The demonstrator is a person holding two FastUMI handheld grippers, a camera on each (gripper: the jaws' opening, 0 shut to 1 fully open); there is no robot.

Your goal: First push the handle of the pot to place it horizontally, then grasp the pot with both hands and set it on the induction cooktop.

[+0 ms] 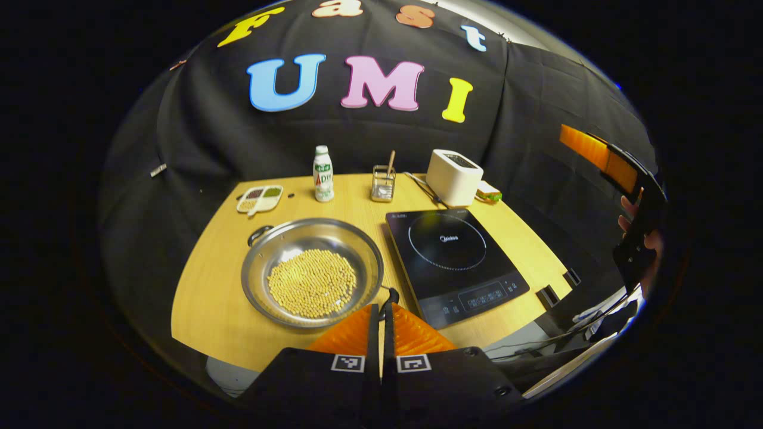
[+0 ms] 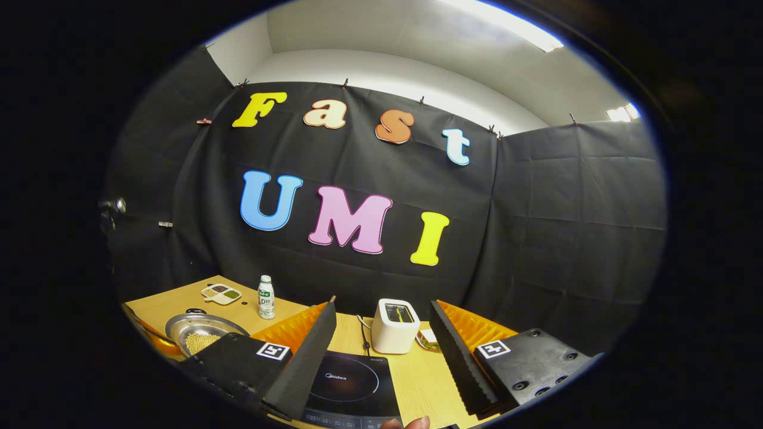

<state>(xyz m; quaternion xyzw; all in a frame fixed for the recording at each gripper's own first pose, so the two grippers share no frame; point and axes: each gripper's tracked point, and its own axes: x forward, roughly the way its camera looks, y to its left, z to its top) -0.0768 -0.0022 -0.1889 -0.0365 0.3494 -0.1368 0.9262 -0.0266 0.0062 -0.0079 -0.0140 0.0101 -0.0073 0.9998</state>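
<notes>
Black cloth walls close round a wooden table (image 1: 208, 298) that fills the middle of your left gripper view. Your pot (image 1: 312, 271), a steel pan holding pale beans, sits at centre-left of that frame, just beside the induction cooktop (image 1: 456, 262) on its right, with one handle (image 1: 259, 233) at its upper left rim. Your left gripper (image 1: 381, 313) sits at the bottom centre, fingers pressed together on nothing, tips at the pot's near rim. In the right gripper view your right gripper (image 2: 381, 333) hangs above the cooktop, fingers spread wide apart. A bottle (image 1: 322, 174), a toaster (image 1: 454, 176) and a divided dish (image 1: 260, 199) line the table's far edge.
</notes>
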